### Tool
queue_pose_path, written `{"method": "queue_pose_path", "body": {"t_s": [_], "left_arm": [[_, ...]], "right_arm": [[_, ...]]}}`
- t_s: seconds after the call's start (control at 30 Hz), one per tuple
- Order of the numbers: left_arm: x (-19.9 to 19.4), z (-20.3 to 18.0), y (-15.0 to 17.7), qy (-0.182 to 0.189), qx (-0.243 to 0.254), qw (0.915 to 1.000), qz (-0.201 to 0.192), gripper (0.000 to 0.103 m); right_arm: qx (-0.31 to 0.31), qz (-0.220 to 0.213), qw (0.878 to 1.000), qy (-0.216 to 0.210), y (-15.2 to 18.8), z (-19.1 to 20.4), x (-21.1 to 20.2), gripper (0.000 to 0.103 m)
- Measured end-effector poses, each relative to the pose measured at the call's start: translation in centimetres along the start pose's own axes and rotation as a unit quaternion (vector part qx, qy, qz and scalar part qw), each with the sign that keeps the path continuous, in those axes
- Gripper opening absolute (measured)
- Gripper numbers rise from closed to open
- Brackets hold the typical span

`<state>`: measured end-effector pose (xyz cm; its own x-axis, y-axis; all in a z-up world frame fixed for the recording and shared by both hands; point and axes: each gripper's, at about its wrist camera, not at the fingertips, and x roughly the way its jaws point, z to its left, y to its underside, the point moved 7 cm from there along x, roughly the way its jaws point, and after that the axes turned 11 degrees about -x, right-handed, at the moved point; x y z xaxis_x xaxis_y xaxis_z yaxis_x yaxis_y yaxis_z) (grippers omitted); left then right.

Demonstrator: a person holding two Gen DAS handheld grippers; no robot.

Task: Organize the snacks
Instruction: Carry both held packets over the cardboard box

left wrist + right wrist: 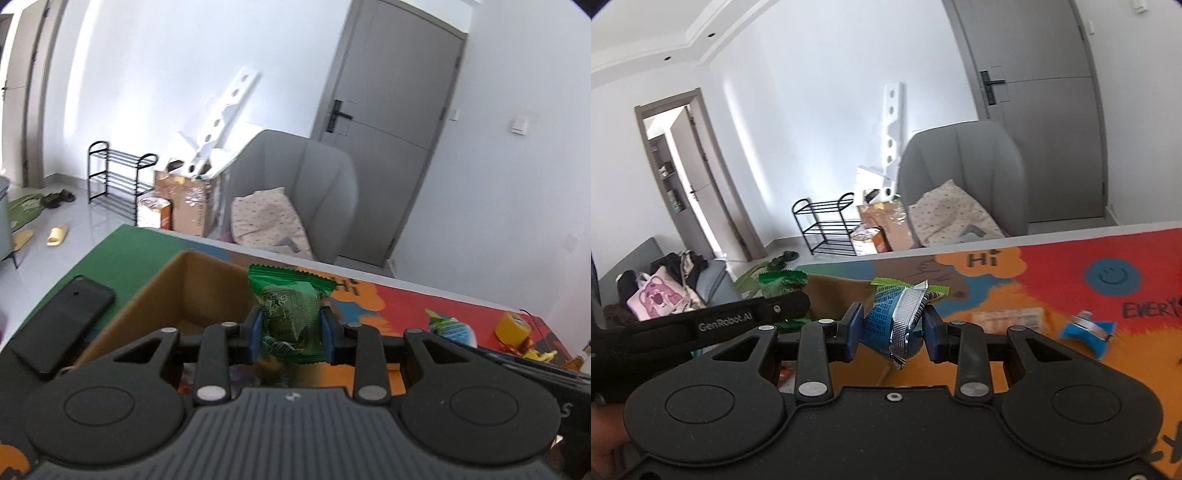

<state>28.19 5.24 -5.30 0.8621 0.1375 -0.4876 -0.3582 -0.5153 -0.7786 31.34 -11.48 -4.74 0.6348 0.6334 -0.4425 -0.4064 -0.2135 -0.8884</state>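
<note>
The left gripper [291, 331] is closed tight on a green snack packet [290, 314]. Its two blue pads [256, 334] press on the sides of the packet, and the packet stands up between them. The packet is held up over the right wall of an open cardboard box [168, 291]. The box sits on a colourful mat [391, 299] that covers the tabletop, near the mat's green left end. A black phone [62, 321] lies on the green part, just left of the box, close to the left edge of the tabletop.

The right gripper [892, 330] is closed on a blue snack packet [886, 321] with a silver crimped end. The blue pads [854, 328] squeeze it from both sides, and it is held up above the mat, near the right side of the box. From this side the left gripper shows as a black bar on the left, with the green packet's top poking up behind it.

One more blue packet [1087, 332] lies on the orange part of the mat, toward the right edge. In the left view a green and blue packet [448, 326] and a yellow roll of tape [513, 326] lie near the far right corner of the tabletop.

A grey chair [295, 192] with a spotted cushion [267, 221] stands behind the table
</note>
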Motion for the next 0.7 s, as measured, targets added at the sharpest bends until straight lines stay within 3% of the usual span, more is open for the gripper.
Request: {"method": "queue_pose_path", "body": {"t_s": [0.37,0.7], "left_arm": [[-1.1,3.3,-1.1,-0.035,-0.013,0.9992,-0.011,0.031],[0.0,7.2,-0.7,-0.057,-0.035,0.9977,0.013,0.035]], "right_arm": [[-0.010,0.002,0.999,-0.052,-1.5,4.0,1.8,0.033],[-0.010,0.032,0.997,-0.064,-0.7,6.0,4.4,0.033]]}}
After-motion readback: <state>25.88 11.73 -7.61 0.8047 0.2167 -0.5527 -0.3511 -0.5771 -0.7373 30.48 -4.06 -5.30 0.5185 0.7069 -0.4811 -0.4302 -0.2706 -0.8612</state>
